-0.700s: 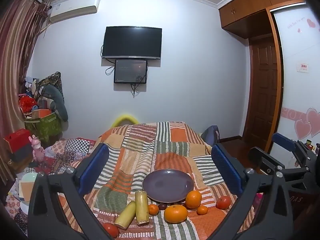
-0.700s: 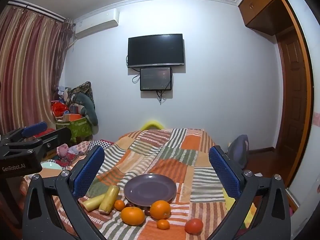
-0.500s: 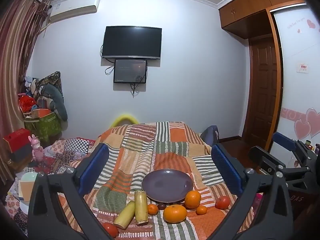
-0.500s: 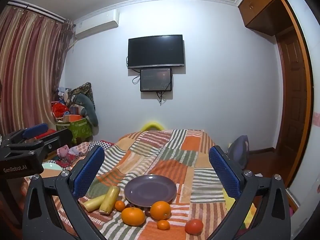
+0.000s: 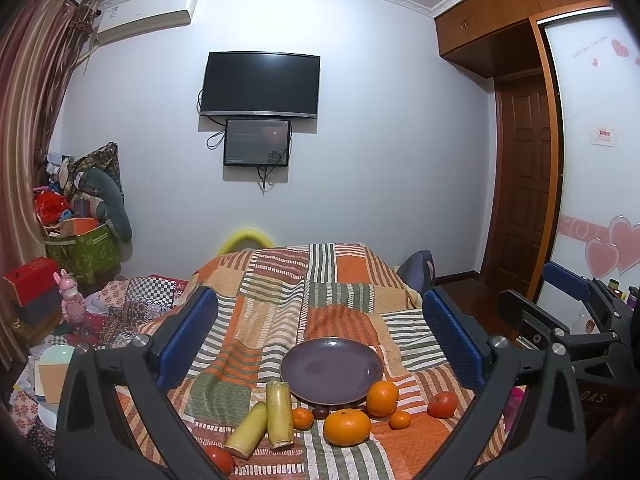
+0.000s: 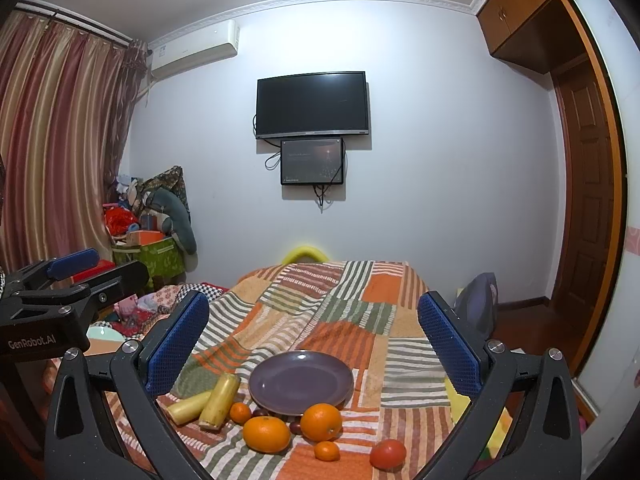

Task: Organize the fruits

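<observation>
An empty purple plate point(image 5: 331, 370) point(image 6: 301, 381) lies on the striped patchwork cloth. In front of it sit two large oranges point(image 5: 347, 426) point(image 5: 383, 393), two small oranges point(image 5: 302, 418) point(image 5: 399, 419), dark plums point(image 5: 319, 412), two red tomatoes point(image 5: 442, 404) point(image 5: 218, 458) and two yellow sugarcane pieces point(image 5: 279, 412) point(image 5: 247, 429). The right wrist view shows the oranges point(image 6: 266, 434) point(image 6: 321, 421), a tomato point(image 6: 387, 454) and the cane point(image 6: 219, 399). My left gripper point(image 5: 320, 336) is open and empty above the fruit. My right gripper point(image 6: 312, 340) is open and empty, to its right.
The cloth-covered table point(image 5: 332, 276) reaches toward a wall with a TV point(image 5: 260, 85). Cluttered boxes and toys point(image 5: 80, 236) stand at the left, a wooden door point(image 5: 520, 184) at the right. A dark bag point(image 6: 478, 300) sits by the table's right side.
Both views drift very slightly; the fruit and plate stay put. Both grippers stay open.
</observation>
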`<state>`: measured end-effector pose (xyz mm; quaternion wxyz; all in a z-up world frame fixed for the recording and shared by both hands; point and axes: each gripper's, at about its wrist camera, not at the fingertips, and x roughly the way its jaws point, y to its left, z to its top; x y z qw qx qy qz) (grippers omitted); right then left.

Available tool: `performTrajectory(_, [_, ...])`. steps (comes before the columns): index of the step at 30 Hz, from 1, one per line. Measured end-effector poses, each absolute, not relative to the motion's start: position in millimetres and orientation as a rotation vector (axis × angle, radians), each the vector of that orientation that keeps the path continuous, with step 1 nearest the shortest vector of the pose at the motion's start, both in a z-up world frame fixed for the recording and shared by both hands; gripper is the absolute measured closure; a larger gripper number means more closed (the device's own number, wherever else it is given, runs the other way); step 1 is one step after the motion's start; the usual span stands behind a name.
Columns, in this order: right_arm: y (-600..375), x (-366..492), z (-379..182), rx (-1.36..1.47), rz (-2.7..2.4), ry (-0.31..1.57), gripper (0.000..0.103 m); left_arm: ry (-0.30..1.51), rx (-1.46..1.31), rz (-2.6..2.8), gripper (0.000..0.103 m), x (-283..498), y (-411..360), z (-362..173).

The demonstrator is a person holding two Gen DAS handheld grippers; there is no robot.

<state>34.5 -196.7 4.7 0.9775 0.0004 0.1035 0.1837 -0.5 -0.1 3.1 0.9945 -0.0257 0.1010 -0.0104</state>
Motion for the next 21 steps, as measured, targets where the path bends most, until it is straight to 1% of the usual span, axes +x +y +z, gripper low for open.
performTrajectory(21, [-195.8,29.4,9.1,0.007,0.37,0.202,0.0,0.203,-0.051,-0.025,0.0,3.2,-2.4,2.1])
